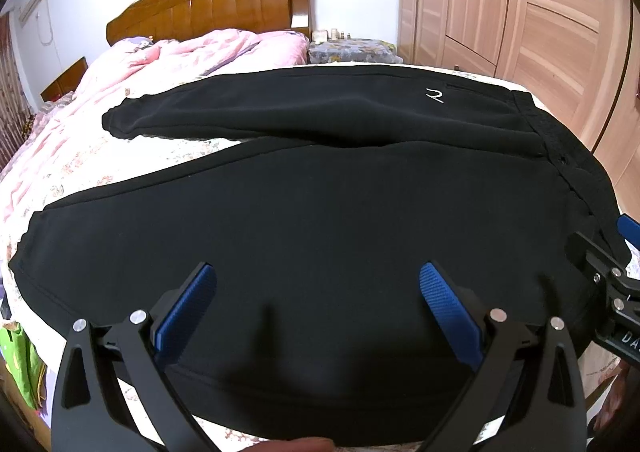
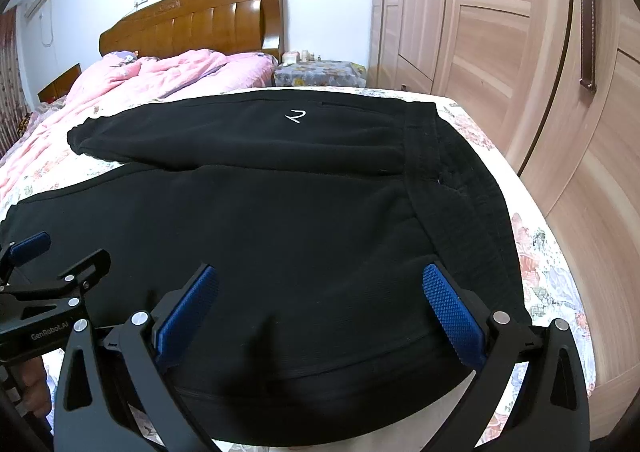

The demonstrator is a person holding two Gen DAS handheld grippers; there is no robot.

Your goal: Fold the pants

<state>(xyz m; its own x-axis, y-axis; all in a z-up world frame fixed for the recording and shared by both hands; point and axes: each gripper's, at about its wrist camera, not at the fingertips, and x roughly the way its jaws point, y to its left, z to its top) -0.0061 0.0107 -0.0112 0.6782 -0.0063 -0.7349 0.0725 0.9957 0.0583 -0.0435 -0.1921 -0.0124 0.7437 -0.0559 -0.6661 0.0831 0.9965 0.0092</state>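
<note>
One pants flat along bed foot edge, two legs apart. Your two tongs, left gripper and right gripper, both spread wide, empty.

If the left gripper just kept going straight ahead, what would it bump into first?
Most likely the black pants. The left gripper is open and tilted down over the near leg, so the fabric comes first, though depth is hard to judge here.
</note>
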